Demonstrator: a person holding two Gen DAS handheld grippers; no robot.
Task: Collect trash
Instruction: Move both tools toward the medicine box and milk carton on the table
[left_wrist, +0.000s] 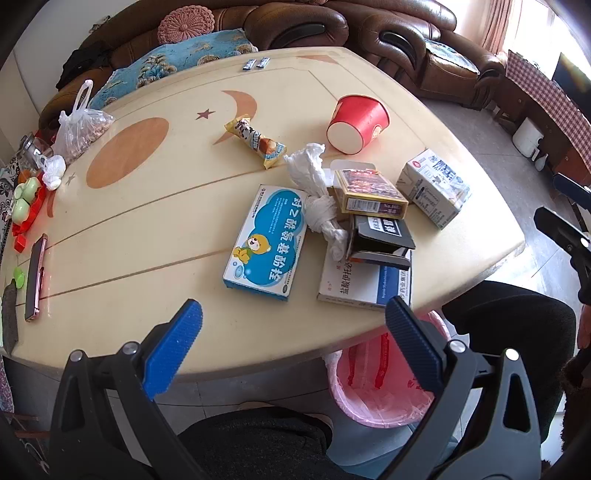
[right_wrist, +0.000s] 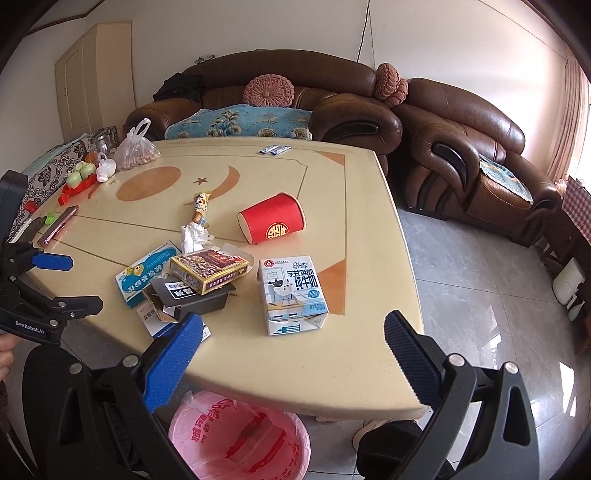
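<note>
1. The left gripper (left_wrist: 293, 321) hovers over the near edge of the cream desk (left_wrist: 147, 229), its jaws spread wide and holding nothing.
2. The right gripper (right_wrist: 293, 332) hangs over the near corner of the desk, jaws likewise spread and empty; the left gripper also shows at 9 o'clock in the right wrist view.
3. The trash lies clustered near the desk's near edge. In the left wrist view a blue medicine box (left_wrist: 267, 240) lies flat just above the left blue finger pad (left_wrist: 173, 347).
4. At 3 o'clock of that box a crumpled white tissue (left_wrist: 314, 192) rests against a pile of boxes: a yellow-edged carton (left_wrist: 369, 192) atop an open black box (left_wrist: 380, 236), over a white-and-blue medicine box (left_wrist: 354, 288).
5. A milk carton (right_wrist: 291, 295) lies just beside the pile at its 3 o'clock in the right wrist view.
6. A red paper cup (right_wrist: 271, 218) lies on its side at 12 o'clock of the carton, apart from it.
7. A snack wrapper (left_wrist: 256, 142) lies at 10 o'clock of the tissue.
8. A bin lined with a pink bag (right_wrist: 240, 439) stands on the floor under the near desk edge, between the two grippers.
9. At the far left edge sit a phone (left_wrist: 35, 277) and a clear bag of nuts (left_wrist: 83, 129).
</note>
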